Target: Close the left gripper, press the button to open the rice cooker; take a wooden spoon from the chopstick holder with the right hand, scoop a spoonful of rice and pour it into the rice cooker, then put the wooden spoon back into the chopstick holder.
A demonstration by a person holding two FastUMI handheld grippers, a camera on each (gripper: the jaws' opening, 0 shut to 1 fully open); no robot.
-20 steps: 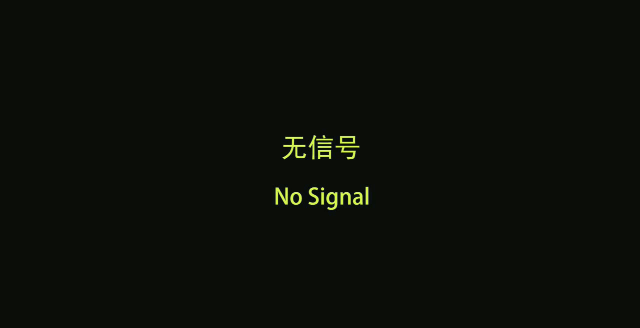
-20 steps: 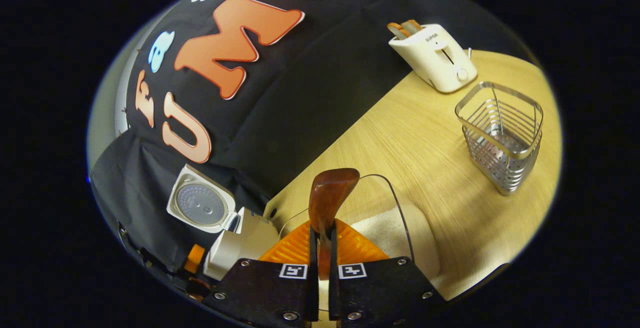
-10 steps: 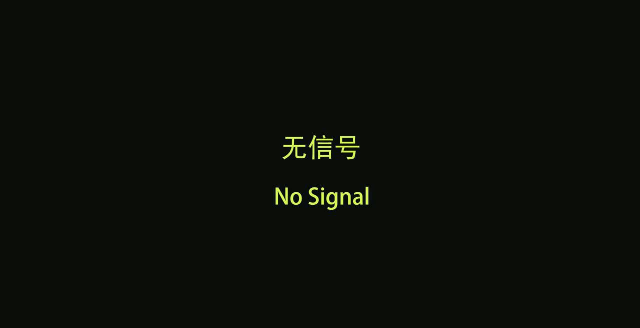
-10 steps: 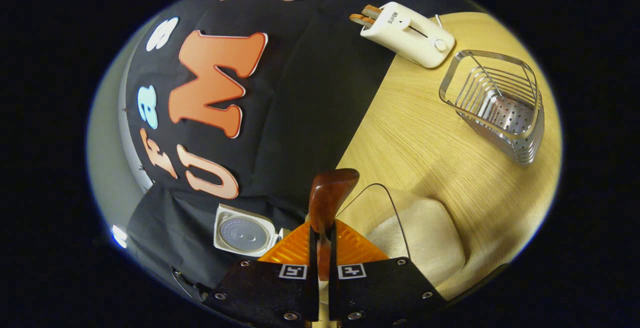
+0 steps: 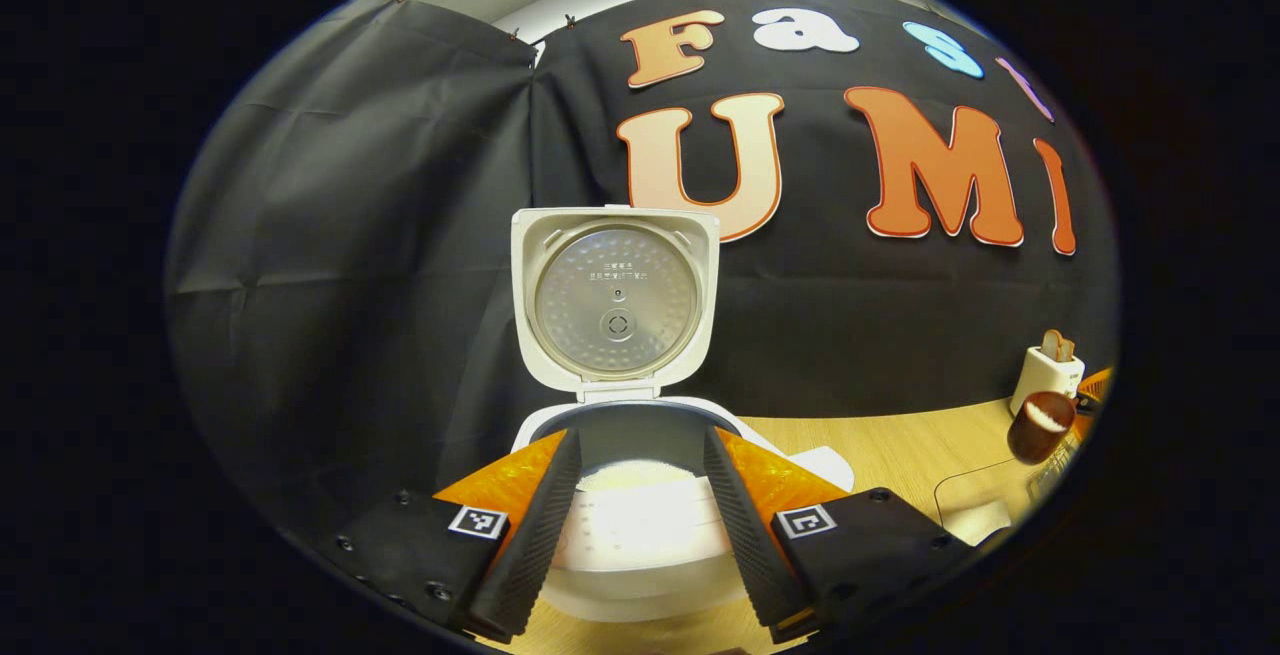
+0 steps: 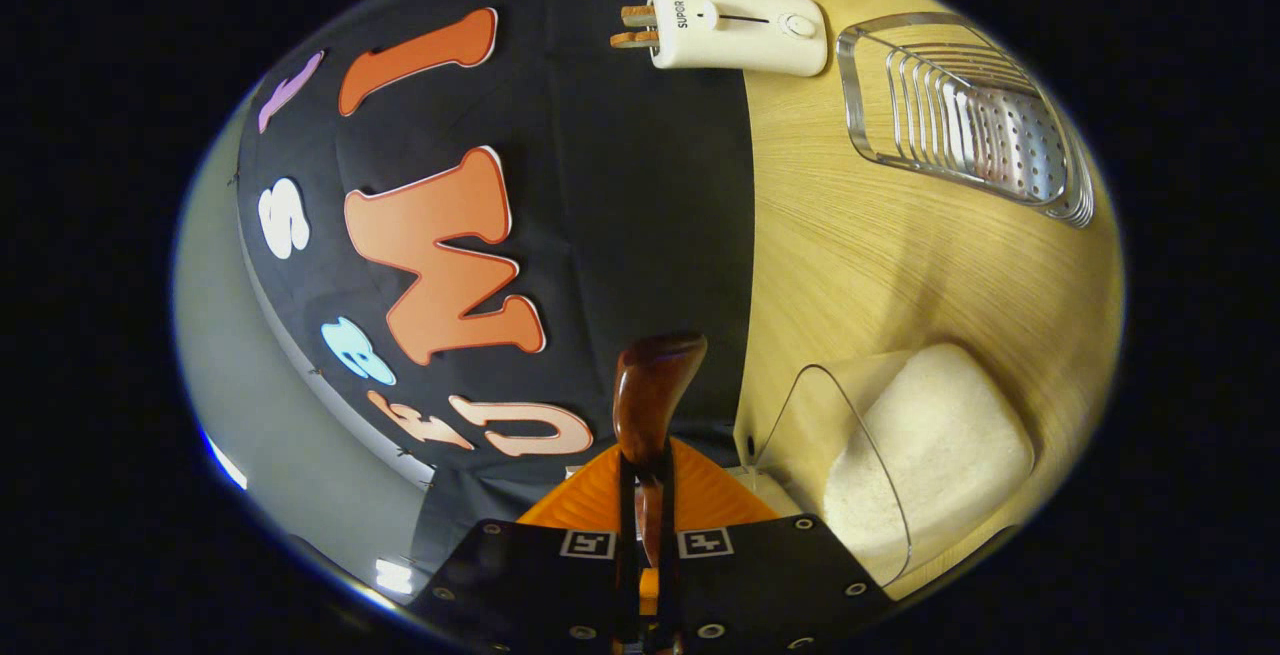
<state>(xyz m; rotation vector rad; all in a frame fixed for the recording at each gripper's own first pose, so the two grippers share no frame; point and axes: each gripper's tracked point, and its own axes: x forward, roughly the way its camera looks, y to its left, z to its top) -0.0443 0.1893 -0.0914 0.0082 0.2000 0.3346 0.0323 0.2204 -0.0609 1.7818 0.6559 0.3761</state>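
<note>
The white rice cooker (image 5: pixel 640 555) stands right in front of my left gripper (image 5: pixel 642 445), its lid (image 5: pixel 615 300) raised upright and some white rice in the pot. The left gripper is open, its fingers spread to either side of the pot's mouth and holding nothing. My right gripper (image 6: pixel 645 465) is shut on the handle of the wooden spoon (image 6: pixel 650 395), which sticks up in front of it. In the left gripper view the wooden spoon's bowl (image 5: pixel 1040 425) shows at the far right with white rice in it. The wire chopstick holder (image 6: pixel 965 115) stands on the table with nothing in it.
A clear container of rice (image 6: pixel 930 450) sits on the wooden table (image 6: pixel 850 265) beside the right gripper; its edge (image 5: pixel 985 510) also shows right of the cooker. A white toaster (image 6: pixel 735 25) with bread stands by the black cloth wall.
The right gripper view has rolled further round with the spoon still held, and the rice cooker has left that view. The left gripper view showed no signal before and now gives a picture.
</note>
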